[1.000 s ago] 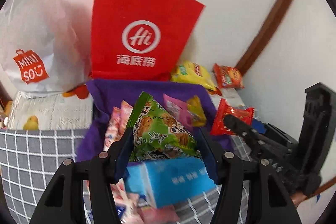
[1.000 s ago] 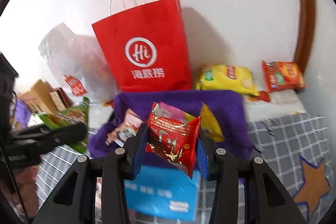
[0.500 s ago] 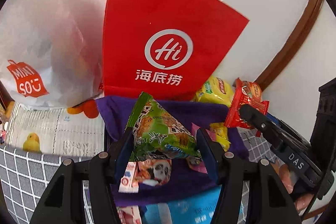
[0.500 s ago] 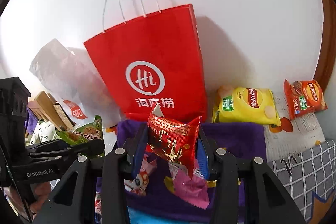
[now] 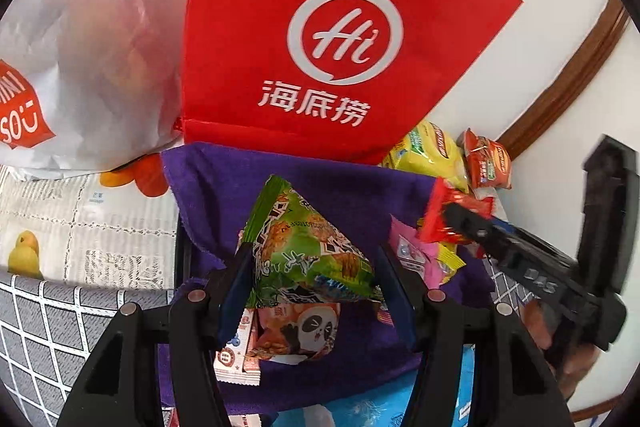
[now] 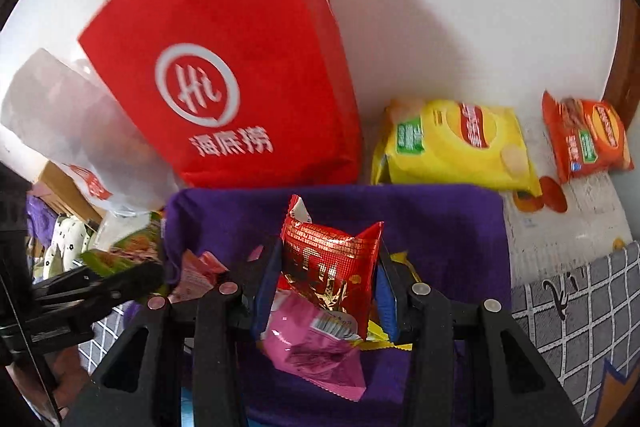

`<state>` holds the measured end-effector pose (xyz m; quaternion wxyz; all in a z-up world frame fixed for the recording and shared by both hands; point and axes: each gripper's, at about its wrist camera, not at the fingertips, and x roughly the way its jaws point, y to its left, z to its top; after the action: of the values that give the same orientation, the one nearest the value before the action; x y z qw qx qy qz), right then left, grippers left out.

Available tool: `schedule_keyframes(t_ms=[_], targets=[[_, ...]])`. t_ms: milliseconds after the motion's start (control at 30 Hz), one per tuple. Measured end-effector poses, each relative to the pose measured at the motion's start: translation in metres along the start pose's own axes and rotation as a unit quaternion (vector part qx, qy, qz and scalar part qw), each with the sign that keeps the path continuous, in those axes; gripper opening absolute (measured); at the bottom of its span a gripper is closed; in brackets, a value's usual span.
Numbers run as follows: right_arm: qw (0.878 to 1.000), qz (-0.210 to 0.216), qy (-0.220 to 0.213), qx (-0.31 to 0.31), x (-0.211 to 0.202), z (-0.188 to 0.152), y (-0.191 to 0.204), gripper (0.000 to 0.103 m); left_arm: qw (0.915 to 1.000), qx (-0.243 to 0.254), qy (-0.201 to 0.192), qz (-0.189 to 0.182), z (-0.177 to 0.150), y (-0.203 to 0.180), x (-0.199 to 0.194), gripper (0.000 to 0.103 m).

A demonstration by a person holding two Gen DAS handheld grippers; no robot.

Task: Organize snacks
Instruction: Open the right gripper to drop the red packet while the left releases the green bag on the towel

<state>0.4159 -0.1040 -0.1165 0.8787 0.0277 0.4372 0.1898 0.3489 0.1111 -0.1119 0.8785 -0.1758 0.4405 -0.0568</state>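
My left gripper (image 5: 312, 283) pinches green snack packet (image 5: 304, 247); right gripper (image 6: 326, 287) pinches red packet (image 6: 328, 267), seemingly above purple cloth (image 6: 440, 227)

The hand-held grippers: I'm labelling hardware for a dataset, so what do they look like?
The left hand-held gripper and right hand-held gripper are both matte black plastic, with angular cut-out arms, round silver pivot pins and blue finger pads. Seen from the left wrist view, the right one carries white "DAS" lettering. No cables or sleeves show.
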Motion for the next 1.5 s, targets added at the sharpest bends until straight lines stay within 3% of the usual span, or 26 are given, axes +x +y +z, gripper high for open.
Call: schedule_keyframes(t_ms=[133,300,400,800,1133,1500], targets=[[1.000,-0.013,0.017,-0.006,0.014,-0.004,0.001,0.045,1.0000,0.003,0.006,-0.002,-0.001,-0.003,0.004,0.058],[0.999,0.002,0.036,-0.008,0.023,-0.007,0.004,0.045,0.9999,0.002,0.014,-0.003,-0.003,-0.005,0.011,0.058],[0.999,-0.021,0.033,-0.019,0.024,-0.009,0.007,0.045,0.9998,0.002,0.018,-0.003,-0.004,-0.005,0.015,0.058],[0.999,-0.028,0.033,-0.017,0.016,-0.007,0.003,0.046,0.9995,0.001,0.029,0.008,-0.007,-0.006,0.026,0.059],[0.999,-0.031,0.022,-0.023,0.007,-0.005,0.007,0.066,0.9993,0.007,0.035,0.014,-0.008,-0.012,0.033,0.059],[0.999,-0.029,0.001,-0.027,-0.002,-0.002,0.011,0.067,0.9988,0.009,0.038,0.029,-0.008,-0.011,0.035,0.059]])
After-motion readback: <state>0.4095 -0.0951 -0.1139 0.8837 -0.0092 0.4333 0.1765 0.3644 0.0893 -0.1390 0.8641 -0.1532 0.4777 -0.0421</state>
